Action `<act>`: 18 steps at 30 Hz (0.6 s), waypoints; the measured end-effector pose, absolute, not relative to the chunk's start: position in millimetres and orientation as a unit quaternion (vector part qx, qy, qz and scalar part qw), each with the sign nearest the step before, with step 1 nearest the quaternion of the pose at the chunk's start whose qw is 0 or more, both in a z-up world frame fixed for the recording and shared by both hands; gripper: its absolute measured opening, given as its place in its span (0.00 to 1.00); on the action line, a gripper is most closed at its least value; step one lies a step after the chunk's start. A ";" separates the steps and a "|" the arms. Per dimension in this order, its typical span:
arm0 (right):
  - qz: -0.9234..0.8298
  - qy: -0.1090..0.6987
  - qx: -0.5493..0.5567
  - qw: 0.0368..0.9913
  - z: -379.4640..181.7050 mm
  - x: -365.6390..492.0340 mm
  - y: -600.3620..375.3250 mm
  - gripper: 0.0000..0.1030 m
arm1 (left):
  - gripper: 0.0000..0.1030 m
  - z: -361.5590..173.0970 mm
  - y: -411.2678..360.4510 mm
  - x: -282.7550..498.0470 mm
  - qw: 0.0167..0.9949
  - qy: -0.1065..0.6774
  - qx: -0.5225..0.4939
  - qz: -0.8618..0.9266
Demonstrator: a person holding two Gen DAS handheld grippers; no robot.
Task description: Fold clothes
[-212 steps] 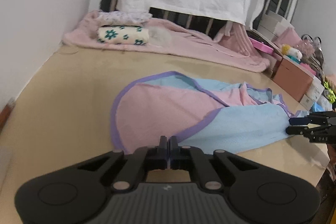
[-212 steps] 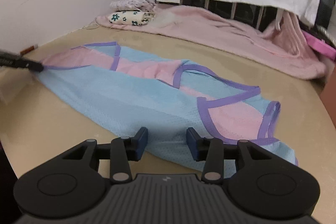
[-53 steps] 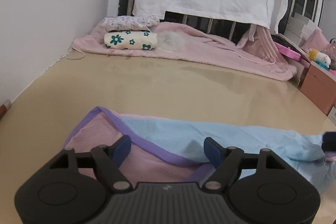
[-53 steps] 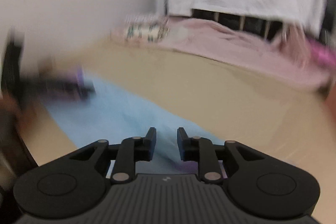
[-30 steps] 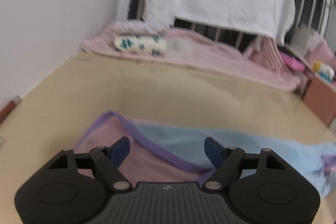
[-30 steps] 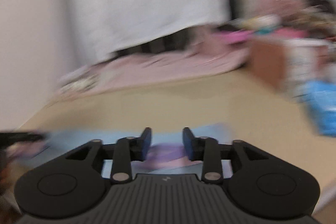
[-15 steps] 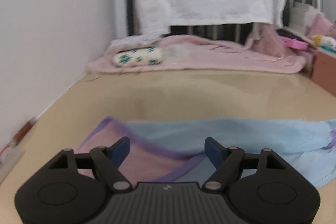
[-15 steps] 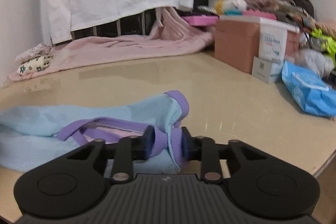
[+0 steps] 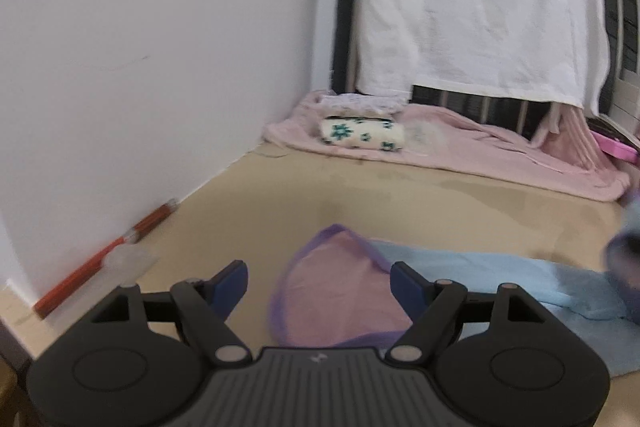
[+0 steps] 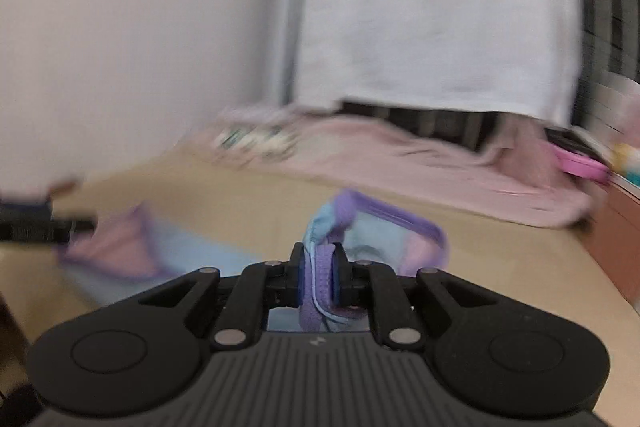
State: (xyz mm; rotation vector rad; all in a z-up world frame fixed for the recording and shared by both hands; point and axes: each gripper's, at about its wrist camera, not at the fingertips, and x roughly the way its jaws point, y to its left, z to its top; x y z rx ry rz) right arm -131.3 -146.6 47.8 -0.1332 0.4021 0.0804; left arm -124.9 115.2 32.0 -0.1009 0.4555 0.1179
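**One end pinched and lifted, the other end left flat**

The garment (image 9: 344, 303), a pink and light-blue piece edged in purple, lies stretched across the tan desk (image 9: 280, 195), and the two grippers treat its ends differently. The right gripper (image 10: 319, 277) has its jaws closed tight on a bunched fold of purple binding and blue cloth. That end stands up off the desk in front of the camera, with a loop of trim arching beyond the jaws. A pinch on the thick trim makes sense: the binding is firmer than the mesh-like body and is likely to slip less when the cloth is carried.

The left gripper (image 9: 320, 283) hovers low over the pink, rounded end with its jaws wide apart, one on each side of the cloth and holding nothing. From there it could hold that end in place or take its edge, though the pictures do not settle which. In the right wrist view it appears as a dark blurred shape at the far left, beside the pink end.

The raised end and the flat end together suggest a fold in hand, one end brought toward the other. The right view is smeared, so finer detail there cannot be read.

Against the wall (image 9: 160, 67), well apart from the work, a folded floral piece (image 9: 362, 134) sits on a pink blanket (image 9: 500, 155), under a hanging white sheet (image 9: 480, 7).
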 end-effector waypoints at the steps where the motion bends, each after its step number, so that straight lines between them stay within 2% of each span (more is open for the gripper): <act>1: 0.050 0.213 -0.076 0.973 42.2 -124.3 -132.8 0.15 | 0.75 32.3 118.7 -127.5 0.971 0.226 -0.056 0.062; 2: 0.059 0.227 -0.087 0.968 36.6 -117.3 -119.0 0.26 | 0.75 32.4 121.5 -131.0 0.970 0.227 -0.058 0.061; 5: 0.089 0.267 -0.118 0.952 19.8 -96.3 -77.6 0.49 | 0.75 32.0 127.7 -140.6 0.970 0.227 -0.056 0.060; 7: 0.124 0.264 -0.088 0.952 30.7 -106.3 -86.0 0.67 | 0.76 28.8 131.1 -143.1 0.969 0.232 -0.061 0.068; 10: 0.150 0.245 -0.057 0.956 62.6 -126.7 -108.4 0.68 | 0.76 23.0 134.8 -144.7 0.963 0.246 -0.077 0.074; 12: 0.171 0.237 -0.055 0.955 82.6 -134.2 -131.1 0.67 | 0.76 20.3 136.1 -145.1 0.959 0.258 -0.082 0.079; 13: 0.175 0.240 -0.058 0.953 89.7 -134.4 -143.8 0.62 | 0.76 19.2 136.5 -144.7 0.958 0.263 -0.084 0.080; 14: 0.179 0.243 -0.061 0.951 96.8 -134.5 -156.5 0.49 | 0.76 17.8 136.8 -144.1 0.956 0.266 -0.089 0.081; 15: 0.166 0.259 -0.063 0.949 93.2 -123.8 -168.0 0.40 | 0.76 16.4 137.0 -143.5 0.955 0.269 -0.094 0.082; 16: 0.151 0.276 -0.064 0.947 89.1 -112.4 -179.4 0.23 | 0.76 15.7 136.8 -142.9 0.953 0.272 -0.099 0.083; 17: 0.138 0.297 -0.055 0.943 78.9 -98.3 -187.0 0.12 | 0.76 15.0 136.4 -142.3 0.952 0.275 -0.104 0.085; 18: 0.138 0.320 -0.052 0.936 66.1 -85.3 -188.9 0.12 | 0.76 15.0 135.6 -143.2 0.951 0.276 -0.108 0.087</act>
